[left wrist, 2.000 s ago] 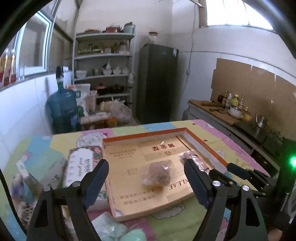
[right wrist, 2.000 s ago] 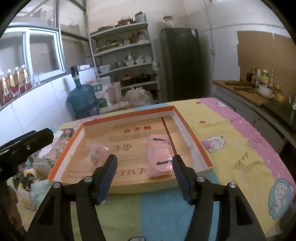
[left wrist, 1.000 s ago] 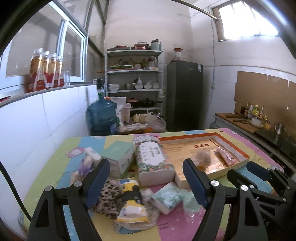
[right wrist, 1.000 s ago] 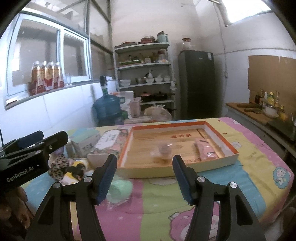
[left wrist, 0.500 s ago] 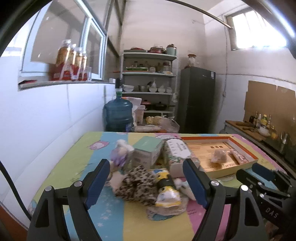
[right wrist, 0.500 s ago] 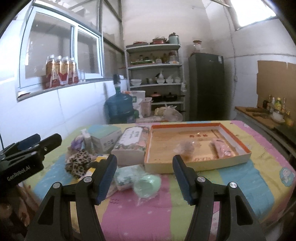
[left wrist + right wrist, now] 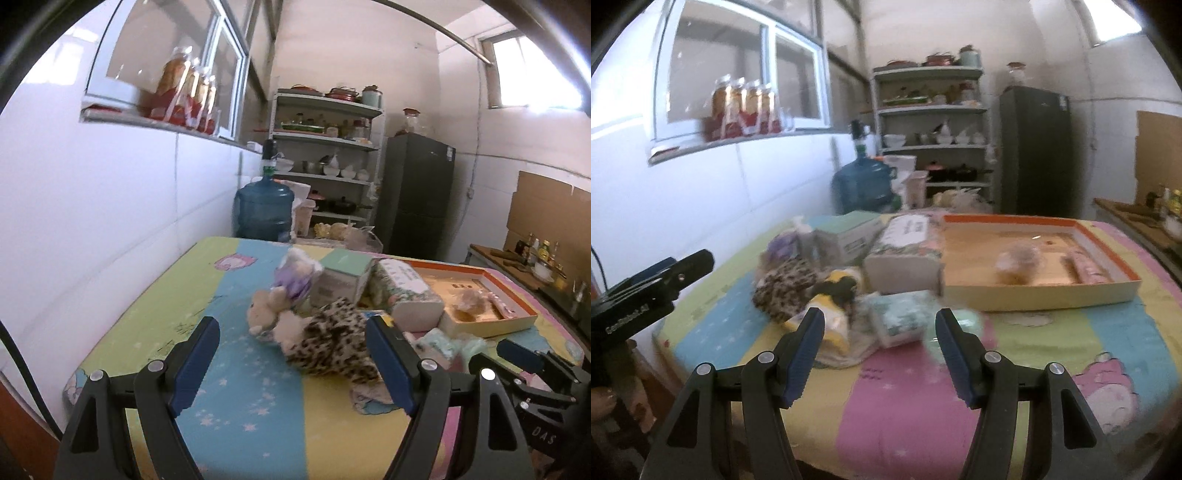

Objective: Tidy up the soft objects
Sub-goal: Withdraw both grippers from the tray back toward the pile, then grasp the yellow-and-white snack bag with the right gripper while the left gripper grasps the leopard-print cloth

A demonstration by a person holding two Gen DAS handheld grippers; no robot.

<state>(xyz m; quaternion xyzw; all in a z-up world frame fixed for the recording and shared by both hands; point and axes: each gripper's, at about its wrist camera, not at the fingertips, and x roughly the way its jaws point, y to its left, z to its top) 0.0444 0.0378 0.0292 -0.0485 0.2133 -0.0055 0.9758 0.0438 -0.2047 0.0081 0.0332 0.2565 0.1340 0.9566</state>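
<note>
Presently both grippers hang above the near edge of the bench (image 7: 207, 295), each with jaws spread wide and nothing between them. Left gripper (image 7: 291, 363) faces the pile of soft things: a leopard-print plush (image 7: 328, 343) lying on the bright patchwork cover, a cream plush toy (image 7: 267, 310) touching its far-left side, a purple-and-white soft bundle (image 7: 295, 278) just behind. Right gripper (image 7: 881, 349) looks over the same pile from the other side; a yellow-and-black soft item (image 7: 836, 295) sits beside the leopard plush, with a pale green packet (image 7: 899, 319) just right of it. Two boxes stand behind the pile: a mint-lidded box (image 7: 343, 277) and a floral tissue box (image 7: 406, 293). The orange-rimmed tray (image 7: 1041, 295) lies at right, touching the tissue box; inside it, a clear-wrapped bun-like lump (image 7: 1017, 264) and a pink packet (image 7: 1086, 269), apart. Right view is motion-blurred.
</note>
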